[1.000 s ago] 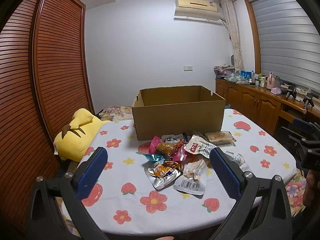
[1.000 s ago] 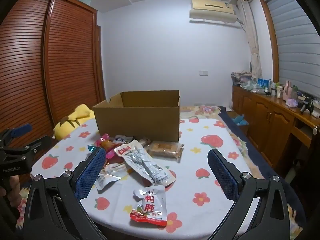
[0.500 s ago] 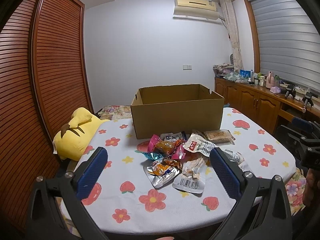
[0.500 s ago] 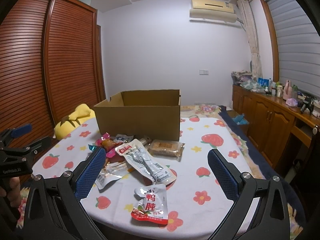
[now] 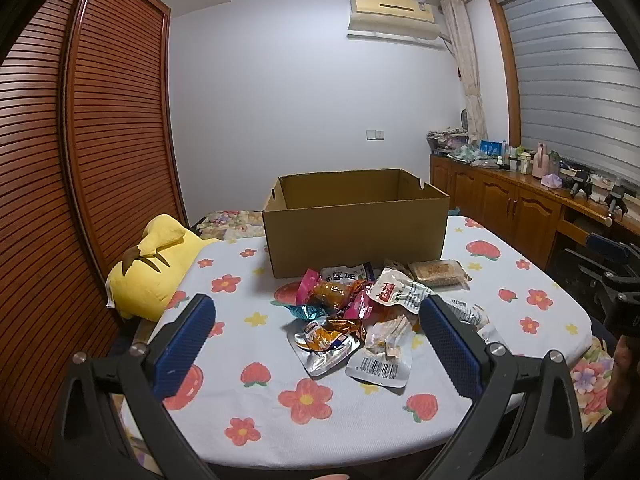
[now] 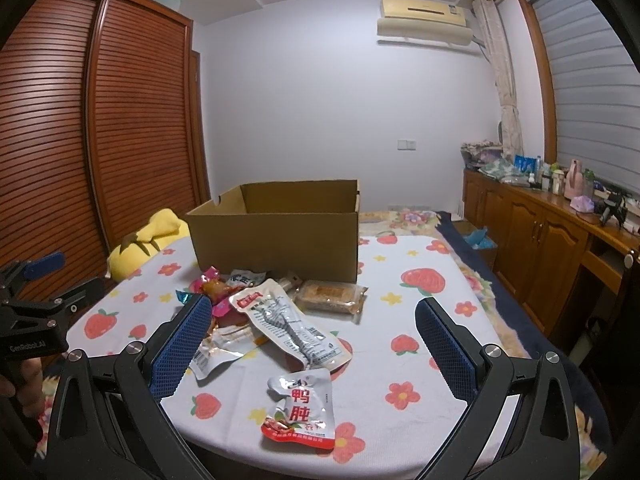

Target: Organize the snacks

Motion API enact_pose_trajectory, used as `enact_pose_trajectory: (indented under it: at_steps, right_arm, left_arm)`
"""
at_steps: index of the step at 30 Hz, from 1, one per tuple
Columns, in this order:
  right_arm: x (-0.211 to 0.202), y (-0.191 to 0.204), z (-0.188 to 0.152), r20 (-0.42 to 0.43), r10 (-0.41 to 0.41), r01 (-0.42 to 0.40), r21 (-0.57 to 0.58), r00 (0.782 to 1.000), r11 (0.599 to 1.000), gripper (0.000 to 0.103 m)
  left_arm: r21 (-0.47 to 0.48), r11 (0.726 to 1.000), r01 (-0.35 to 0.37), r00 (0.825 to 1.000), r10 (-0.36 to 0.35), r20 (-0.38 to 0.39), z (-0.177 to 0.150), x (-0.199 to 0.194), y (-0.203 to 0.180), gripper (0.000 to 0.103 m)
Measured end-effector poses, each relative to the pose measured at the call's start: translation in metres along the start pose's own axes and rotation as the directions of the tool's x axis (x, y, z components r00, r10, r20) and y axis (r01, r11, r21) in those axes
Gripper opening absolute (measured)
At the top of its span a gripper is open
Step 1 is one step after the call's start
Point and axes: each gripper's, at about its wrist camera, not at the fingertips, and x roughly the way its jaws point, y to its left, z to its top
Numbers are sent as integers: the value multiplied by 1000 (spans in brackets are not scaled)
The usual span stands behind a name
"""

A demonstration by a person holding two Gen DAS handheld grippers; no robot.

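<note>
My left gripper [image 5: 316, 322] jaws spread wide, holding nothing, snack pile [image 5: 360, 312] on the table [image 5: 240, 408] ahead between them, my right gripper [image 6: 314, 320] likewise wide and empty, red-bottomed pouch [image 6: 300, 412] nearest (lying flat), cardboard box [image 6: 276, 240] behind the pile.

A home bedroom: slatted wooden wardrobe [image 5: 80, 152] at nine o'clock, air conditioner [image 5: 394, 12] at twelve, cluttered sideboard [image 6: 560, 232] at three.

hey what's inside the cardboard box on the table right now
Only bare inner walls show inside the cardboard box. Its front wall hides the floor, so contents cannot be ruled out. The snack packets lie on the table in front of it.
</note>
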Motion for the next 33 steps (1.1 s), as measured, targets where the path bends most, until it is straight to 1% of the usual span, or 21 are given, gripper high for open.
enact_pose_trajectory:
  at_steps: [24,33]
  right_arm:
    - [0,0,0,4,0,0,0,1000,1000,103]
    - [-1,0,0,1,1,-1,0,1000,1000,103]
  left_arm:
    - [7,1000,16,1000,-16,8,4,-10,-7,103]
    - [7,1000,21,1000,-21,-9,0,-7,-9,103]
